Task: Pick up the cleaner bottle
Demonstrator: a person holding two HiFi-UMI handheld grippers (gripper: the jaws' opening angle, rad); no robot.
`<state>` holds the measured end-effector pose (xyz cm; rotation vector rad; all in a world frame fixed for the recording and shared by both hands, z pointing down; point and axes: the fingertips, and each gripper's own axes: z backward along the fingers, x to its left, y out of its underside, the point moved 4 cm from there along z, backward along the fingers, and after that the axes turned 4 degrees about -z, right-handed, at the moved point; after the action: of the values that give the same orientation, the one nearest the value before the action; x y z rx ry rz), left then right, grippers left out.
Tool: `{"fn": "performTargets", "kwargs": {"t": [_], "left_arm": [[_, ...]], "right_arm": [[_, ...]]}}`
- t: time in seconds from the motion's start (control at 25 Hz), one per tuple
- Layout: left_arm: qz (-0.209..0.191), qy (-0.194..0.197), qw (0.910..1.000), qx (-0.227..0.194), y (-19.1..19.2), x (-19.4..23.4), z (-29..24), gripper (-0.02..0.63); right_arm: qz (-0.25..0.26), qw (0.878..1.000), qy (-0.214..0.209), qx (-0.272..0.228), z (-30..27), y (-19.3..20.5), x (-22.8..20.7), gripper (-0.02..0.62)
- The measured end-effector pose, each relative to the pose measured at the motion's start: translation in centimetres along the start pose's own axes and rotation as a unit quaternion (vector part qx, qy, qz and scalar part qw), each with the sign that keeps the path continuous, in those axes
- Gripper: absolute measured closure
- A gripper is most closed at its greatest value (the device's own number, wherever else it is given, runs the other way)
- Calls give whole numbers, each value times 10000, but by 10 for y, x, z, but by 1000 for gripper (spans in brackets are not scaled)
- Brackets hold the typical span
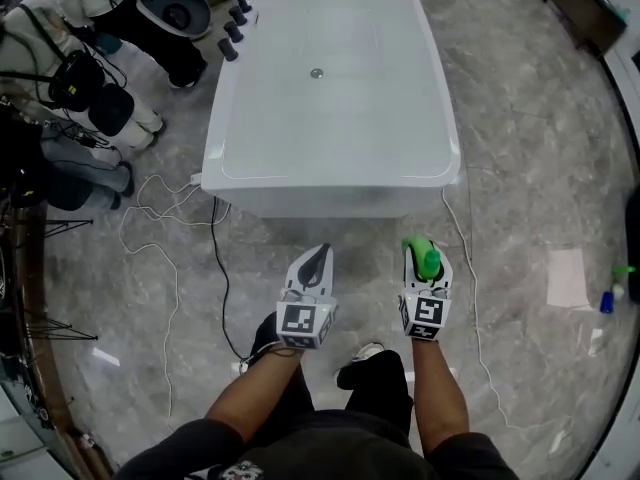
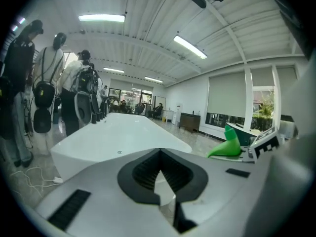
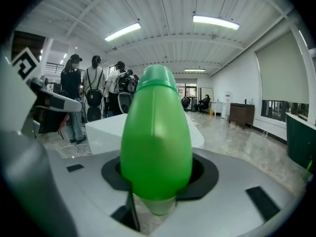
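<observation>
Ahead of the person, on the grey marble floor (image 1: pixel 520 118): one long, glossy white bathtub (image 1: pixel 330 173), with a small round metal drain fitting (image 1: pixel 316 72) in its basin. Green plastic teardrop-shaped cleaner bottle (image 3: pixel 156 137): clamped between the jaws of the right gripper (image 1: pixel 424 266), held above the floor near the tub's near end, its body projecting forward past the pads. Left gripper (image 1: pixel 312 266): just beside it, jaws brought together tip to tip.

You're in a big open office-type hall: marble floor (image 1: pixel 520 148), ceiling strip lights (image 3: pixel 216 21), roller blinds (image 2: pixel 226 95), a white tub (image 1: pixel 330 118) plonked mid-room, cables (image 1: pixel 160 258) trailing.
</observation>
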<state>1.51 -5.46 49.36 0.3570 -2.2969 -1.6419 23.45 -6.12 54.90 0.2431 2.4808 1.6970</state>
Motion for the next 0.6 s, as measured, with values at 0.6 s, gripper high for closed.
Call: {"fn": "performTargets", "kwargs": {"t": [0.6], "left_arm": [[-89,-87,9995,-298,-154,-62,182,600]], "right_arm": [[35,9981,-286,-536,215,-198,51,402]]}}
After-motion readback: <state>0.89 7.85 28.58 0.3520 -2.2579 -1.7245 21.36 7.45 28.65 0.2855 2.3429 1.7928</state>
